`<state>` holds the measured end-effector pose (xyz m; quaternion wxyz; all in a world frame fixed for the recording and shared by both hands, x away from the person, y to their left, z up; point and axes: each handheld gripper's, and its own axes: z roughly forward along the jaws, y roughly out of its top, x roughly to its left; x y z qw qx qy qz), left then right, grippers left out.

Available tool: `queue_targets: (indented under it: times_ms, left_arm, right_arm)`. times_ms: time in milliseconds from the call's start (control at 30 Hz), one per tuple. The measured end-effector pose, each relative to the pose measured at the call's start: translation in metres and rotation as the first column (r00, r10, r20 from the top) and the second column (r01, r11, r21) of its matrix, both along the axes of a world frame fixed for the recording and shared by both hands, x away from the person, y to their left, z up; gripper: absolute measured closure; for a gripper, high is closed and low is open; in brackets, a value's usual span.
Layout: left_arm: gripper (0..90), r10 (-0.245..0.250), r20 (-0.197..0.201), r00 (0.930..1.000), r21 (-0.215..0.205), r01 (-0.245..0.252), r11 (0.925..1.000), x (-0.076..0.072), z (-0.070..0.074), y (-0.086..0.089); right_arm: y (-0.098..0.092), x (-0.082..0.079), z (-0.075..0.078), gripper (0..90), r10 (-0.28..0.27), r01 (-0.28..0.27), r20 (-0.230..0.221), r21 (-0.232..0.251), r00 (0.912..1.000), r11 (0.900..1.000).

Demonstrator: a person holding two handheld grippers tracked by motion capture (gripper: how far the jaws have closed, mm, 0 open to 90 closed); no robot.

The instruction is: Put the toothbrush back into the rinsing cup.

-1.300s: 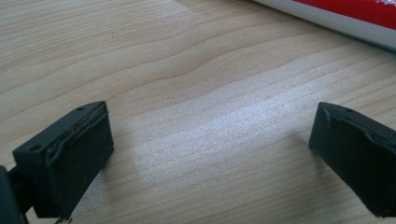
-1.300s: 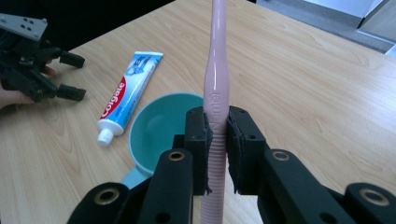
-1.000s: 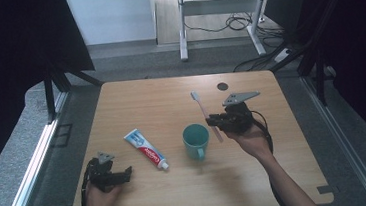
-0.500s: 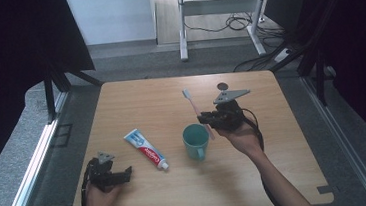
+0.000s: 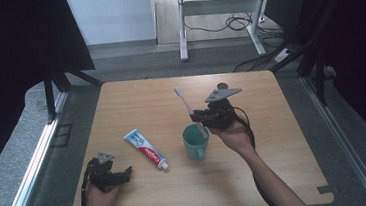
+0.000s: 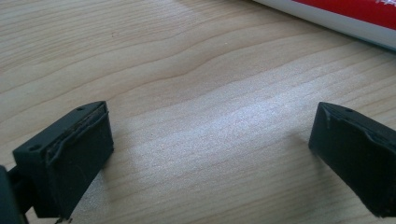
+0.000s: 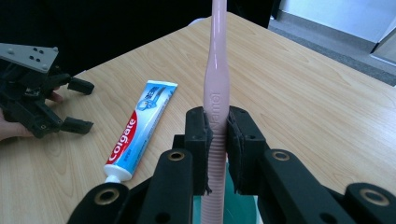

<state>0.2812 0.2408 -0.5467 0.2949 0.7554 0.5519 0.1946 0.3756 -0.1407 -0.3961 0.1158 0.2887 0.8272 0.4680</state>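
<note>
A pink toothbrush [image 5: 186, 102] is clamped by its handle in my right gripper [image 5: 198, 117], bristle end pointing up and away. Its lower end hangs at the rim of the teal cup [image 5: 196, 141]. In the right gripper view both pads press on the toothbrush [image 7: 217, 84], with the cup [image 7: 240, 205] just below my right gripper [image 7: 218, 140]. A blue, white and red toothpaste tube [image 5: 146, 149] lies left of the cup. My left gripper [image 5: 122, 176] rests open on the table near the front left, nothing between its jaws [image 6: 210, 154].
The wooden table [image 5: 284, 139] has bare room on its right and far sides. A small dark round mark [image 5: 222, 85] sits near the far edge. The toothpaste tube [image 6: 355, 11] lies just beyond my left gripper.
My right gripper has carried the toothbrush leftward, from the cup's right side to over its rim. The left gripper has stayed put.
</note>
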Motion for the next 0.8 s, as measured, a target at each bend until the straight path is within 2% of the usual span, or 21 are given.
queue_targets:
  times_ms: [333,800]
  left_arm:
    - [0.0,-0.004,-0.002,1.0000,0.004,0.004,1.0000,0.000,0.000,0.000]
    - [0.0,-0.004,-0.002,1.0000,0.003,0.004,1.0000,0.000,0.000,0.000]
  right_arm:
    - [0.006,0.001,-0.015,78.5,0.009,-0.009,-0.007,0.008,0.9999,1.000]
    - [0.008,-0.002,-0.049,78.5,0.028,-0.027,-0.050,0.009,0.9984,1.000]
